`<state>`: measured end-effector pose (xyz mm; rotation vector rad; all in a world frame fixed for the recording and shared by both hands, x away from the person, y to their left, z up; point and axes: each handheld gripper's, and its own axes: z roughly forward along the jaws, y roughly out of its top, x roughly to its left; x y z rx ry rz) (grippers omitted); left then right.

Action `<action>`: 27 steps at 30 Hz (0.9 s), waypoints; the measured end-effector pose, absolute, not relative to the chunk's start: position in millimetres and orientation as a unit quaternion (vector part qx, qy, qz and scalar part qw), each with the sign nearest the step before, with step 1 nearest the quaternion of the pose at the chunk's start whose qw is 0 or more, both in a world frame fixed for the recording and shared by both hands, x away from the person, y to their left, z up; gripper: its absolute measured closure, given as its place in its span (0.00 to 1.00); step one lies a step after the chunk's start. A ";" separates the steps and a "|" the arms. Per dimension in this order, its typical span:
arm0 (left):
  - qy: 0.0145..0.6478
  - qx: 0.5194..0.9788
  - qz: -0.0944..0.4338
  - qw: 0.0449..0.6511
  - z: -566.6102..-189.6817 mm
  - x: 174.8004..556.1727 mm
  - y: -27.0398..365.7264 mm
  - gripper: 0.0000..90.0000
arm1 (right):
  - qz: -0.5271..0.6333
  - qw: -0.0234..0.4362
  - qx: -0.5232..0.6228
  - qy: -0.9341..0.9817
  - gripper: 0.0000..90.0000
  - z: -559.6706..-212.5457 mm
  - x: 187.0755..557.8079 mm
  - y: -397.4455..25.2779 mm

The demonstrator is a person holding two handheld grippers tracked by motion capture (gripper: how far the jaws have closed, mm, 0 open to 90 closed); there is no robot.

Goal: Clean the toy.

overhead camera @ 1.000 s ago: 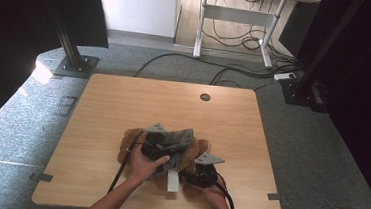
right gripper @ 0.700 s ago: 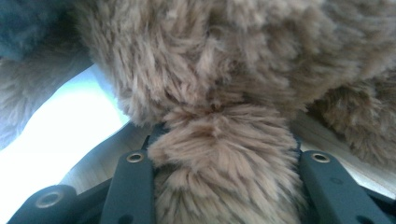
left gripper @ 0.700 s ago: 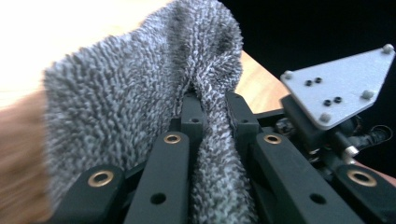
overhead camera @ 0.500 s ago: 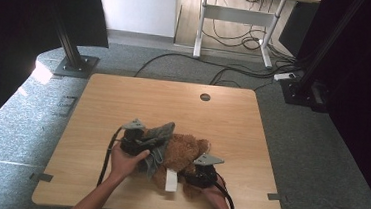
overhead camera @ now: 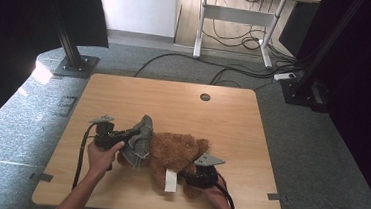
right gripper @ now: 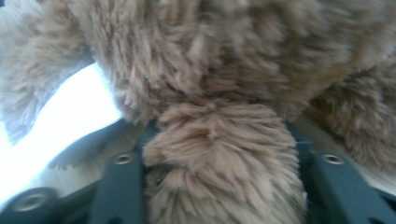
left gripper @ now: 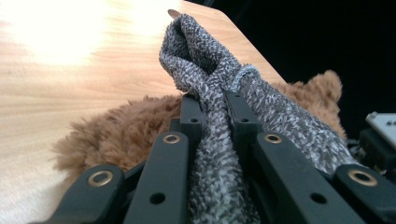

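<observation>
Brown plush bear (overhead camera: 174,154), grey speckled knit cloth (left gripper: 210,88), black fingers (left gripper: 191,116).

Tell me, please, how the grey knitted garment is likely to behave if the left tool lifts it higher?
The grey knitted garment will probably sag, since it already folds limply where the left tool pinches it. It looks light. Being draped over the teddy bear, its knit may catch and drag on the fur.

The far half of the worktop (overhead camera: 173,103) is left bare for passage; the near middle is blocked by the teddy bear (overhead camera: 174,154) and grey cloth (overhead camera: 139,140).
</observation>
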<state>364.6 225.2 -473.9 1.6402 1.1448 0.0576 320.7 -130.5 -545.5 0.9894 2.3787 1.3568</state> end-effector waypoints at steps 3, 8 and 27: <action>0.480 0.685 0.016 0.548 -478.5 360.8 228.0 0.89 | 0.467 0.112 0.348 0.805 0.34 -540.2 320.1 -135.1; 0.469 0.690 0.004 0.551 -483.1 351.8 229.8 0.89 | 0.520 0.101 0.365 0.766 0.22 -519.6 320.7 -147.9; 0.461 0.691 -0.005 0.557 -488.8 330.6 234.2 0.89 | 0.514 0.056 0.364 0.775 0.28 -510.1 342.5 -115.6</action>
